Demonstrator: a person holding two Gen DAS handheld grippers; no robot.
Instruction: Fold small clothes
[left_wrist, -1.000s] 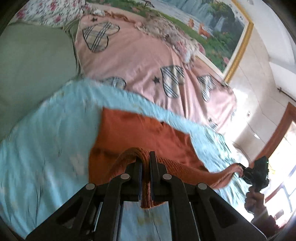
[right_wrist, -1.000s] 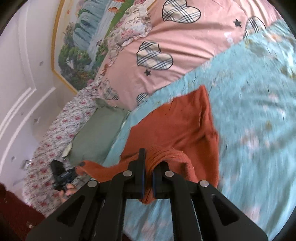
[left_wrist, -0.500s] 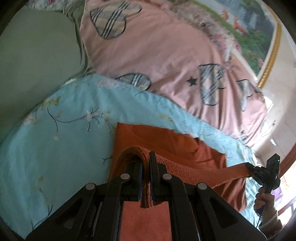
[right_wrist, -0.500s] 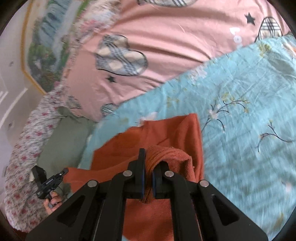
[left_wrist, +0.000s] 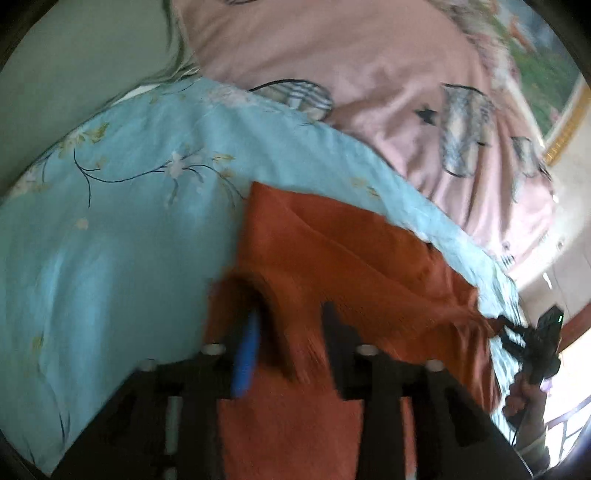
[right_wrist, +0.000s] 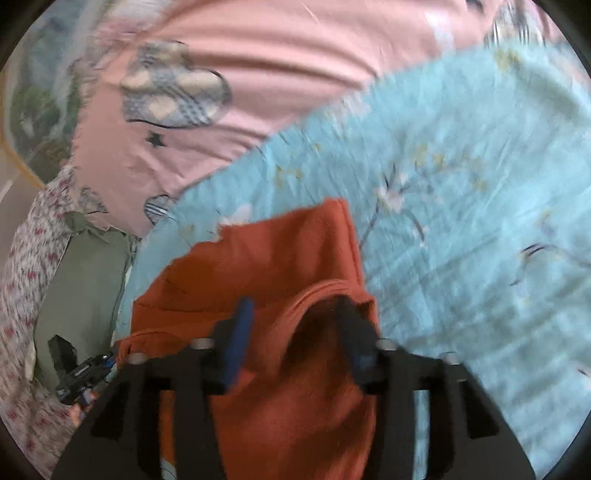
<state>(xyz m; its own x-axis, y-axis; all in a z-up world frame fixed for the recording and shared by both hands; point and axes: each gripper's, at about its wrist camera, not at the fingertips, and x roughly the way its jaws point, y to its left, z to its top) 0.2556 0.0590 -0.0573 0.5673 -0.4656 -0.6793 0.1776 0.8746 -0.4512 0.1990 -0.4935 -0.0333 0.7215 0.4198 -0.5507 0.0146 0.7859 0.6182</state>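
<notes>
A small rust-orange knit garment (left_wrist: 332, 266) lies folded over on a light blue floral sheet (left_wrist: 110, 229); it also shows in the right wrist view (right_wrist: 266, 258). My left gripper (left_wrist: 291, 325) is open, its jaws spread on either side of the garment's ribbed hem. My right gripper (right_wrist: 295, 321) is open too, its jaws spread around the other end of the hem. The fabric sags between the jaws, no longer pinched. Each view shows the other gripper at its edge: the right one (left_wrist: 535, 339) and the left one (right_wrist: 77, 369).
A pink quilt (left_wrist: 388, 74) with plaid hearts lies beyond the blue sheet (right_wrist: 461, 184). A green pillow (left_wrist: 66, 66) sits at the far left. A framed landscape painting (left_wrist: 546, 55) hangs on the wall. A floral cloth (right_wrist: 26, 266) lies beside the pillow.
Both grippers moved forward and down, laying the hem over the garment. Both have opened from shut and released the hem.
</notes>
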